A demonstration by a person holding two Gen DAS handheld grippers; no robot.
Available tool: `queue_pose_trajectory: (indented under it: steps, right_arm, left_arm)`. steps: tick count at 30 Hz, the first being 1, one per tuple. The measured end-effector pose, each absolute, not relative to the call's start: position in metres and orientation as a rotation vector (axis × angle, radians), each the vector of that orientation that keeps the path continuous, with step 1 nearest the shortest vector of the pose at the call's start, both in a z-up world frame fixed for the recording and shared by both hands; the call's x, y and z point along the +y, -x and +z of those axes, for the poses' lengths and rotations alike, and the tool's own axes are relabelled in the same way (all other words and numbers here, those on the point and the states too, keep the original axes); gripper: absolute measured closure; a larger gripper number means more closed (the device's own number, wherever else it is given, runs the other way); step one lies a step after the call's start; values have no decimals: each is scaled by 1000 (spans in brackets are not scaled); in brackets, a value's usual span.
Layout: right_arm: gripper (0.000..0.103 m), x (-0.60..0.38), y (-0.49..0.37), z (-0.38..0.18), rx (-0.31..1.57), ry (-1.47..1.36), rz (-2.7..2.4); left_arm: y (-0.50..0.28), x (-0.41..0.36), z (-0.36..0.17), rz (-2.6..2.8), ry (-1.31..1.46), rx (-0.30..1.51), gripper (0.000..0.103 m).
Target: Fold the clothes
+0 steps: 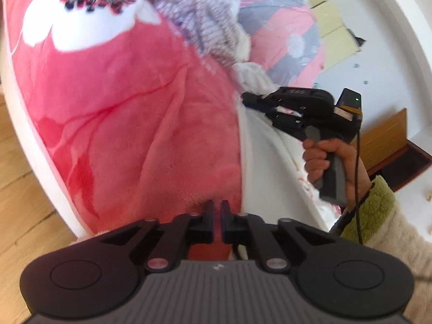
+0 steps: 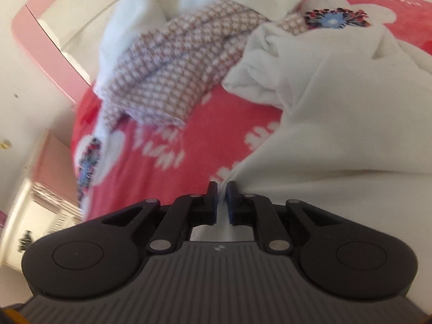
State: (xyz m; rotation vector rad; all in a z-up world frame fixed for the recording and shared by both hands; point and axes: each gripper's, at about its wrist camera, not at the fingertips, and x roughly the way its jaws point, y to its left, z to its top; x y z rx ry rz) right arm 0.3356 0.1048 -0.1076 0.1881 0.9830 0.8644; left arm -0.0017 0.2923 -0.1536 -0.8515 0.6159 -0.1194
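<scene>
— Both claws nearly closed: right gripper pinches the white garment, left gripper narrow over the pink blanket; whether it pinches, I cannot tell.

— Where's the checked garment?

— Far, crumpled on the blanket beyond the white one.

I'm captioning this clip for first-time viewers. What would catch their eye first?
The vivid pink floral blanket fills most of both views. On it, the right gripper pinches the edge of a white garment, with a crumpled checked garment lying beyond. In the left wrist view, a hand in a fuzzy green cuff holds that gripper's handle.
</scene>
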Motion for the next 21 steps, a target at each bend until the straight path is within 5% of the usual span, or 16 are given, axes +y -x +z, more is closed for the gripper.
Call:
queue_pose_trajectory:
  steps: [2, 4, 6, 13, 15, 17, 19, 21]
  right_arm:
    - [90, 93, -340, -86, 918, -200, 873]
    - [67, 80, -344, -61, 827, -178, 856]
    - [55, 81, -353, -45, 772, -89, 802]
    - [25, 132, -393, -54, 751, 171, 713]
    - [25, 140, -403, -64, 776, 198, 706]
    - [33, 148, -412, -74, 801, 226, 699]
    - [93, 147, -418, -80, 826, 208, 702]
    - [97, 134, -419, -77, 802, 161, 689]
  left_arm:
    - [7, 293, -150, -138, 827, 594, 76]
    - [9, 291, -148, -172, 808, 583, 67]
    - [7, 286, -146, -220, 779, 596, 61]
    - [1, 260, -147, -260, 631, 664, 61]
    - [0, 260, -148, -254, 627, 674, 69]
    - [-3, 261, -152, -265, 651, 695, 86]
    - [-3, 260, -153, -264, 651, 702, 94]
    - [-2, 259, -152, -262, 647, 703, 96]
